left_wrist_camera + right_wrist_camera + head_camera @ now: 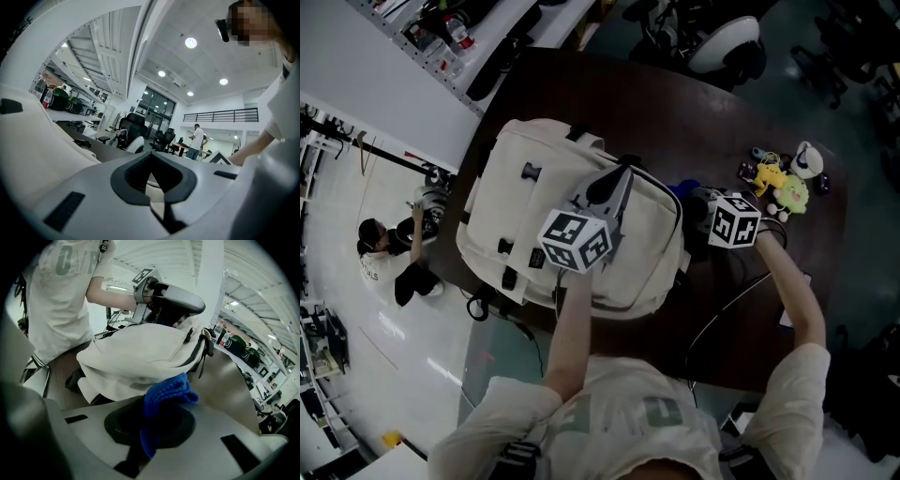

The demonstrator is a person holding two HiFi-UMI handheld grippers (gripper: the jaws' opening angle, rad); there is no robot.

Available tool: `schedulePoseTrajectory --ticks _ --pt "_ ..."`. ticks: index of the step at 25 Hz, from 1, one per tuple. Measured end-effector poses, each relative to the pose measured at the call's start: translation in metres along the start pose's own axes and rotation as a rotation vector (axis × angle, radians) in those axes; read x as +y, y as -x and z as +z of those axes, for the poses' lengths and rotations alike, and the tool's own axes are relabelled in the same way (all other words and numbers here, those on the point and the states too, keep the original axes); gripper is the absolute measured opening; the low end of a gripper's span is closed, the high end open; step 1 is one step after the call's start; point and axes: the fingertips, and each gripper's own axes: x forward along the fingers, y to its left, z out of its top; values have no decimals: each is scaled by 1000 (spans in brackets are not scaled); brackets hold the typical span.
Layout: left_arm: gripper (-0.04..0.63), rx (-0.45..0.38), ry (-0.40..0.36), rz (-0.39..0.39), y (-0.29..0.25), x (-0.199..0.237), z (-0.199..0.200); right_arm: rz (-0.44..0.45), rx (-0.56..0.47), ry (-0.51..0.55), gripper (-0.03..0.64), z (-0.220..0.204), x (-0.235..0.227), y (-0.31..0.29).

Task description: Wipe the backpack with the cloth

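Your left tongs [617,183] sit nearest, pressed together. Beneath them the dark desk [703,112] carries the cream backpack [534,202], lying flat at its middle with those tongs over its top. Your right tongs [701,201] pinch the bunched blue cloth [171,392] just beside the backpack's side, low over the desk.

backpack [572,187]: creamy white — black straps and clips
cloth [168,392]: bright blue
table [675,103]: dark brown
toy [787,194]: yellow and green
cubes [575,241]: white — black square shapes
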Motion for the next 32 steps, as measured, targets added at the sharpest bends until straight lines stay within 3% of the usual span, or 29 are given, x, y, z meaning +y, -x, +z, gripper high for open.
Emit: schedulePoseTrajectory --ticks 9,12,14,16,20,23,28,32 --pt "3 8 3 -6 3 -2 -6 -34 56 -67 37 -12 27 9" --pt "3 -35 85 -6 6 6 0 -162 45 -156 38 -10 15 20" --pt "5 -98 195 -15 12 15 8 -291 25 -227 37 -7 1 34" --pt "3 -175 253 -22 24 21 20 -430 -16 -324 37 0 -10 49" --pt "5 -227 134 -10 55 7 41 -702 -89 -516 38 14 -16 81" --pt "5 -243 75 -23 79 -6 61 -851 -162 -634 37 38 -10 102" --pt "5 -258 6 -49 126 -33 83 -955 -286 -619 38 106 9 129" --pt "5 -247 -17 -37 169 -42 83 -979 -366 -644 37 157 20 134"
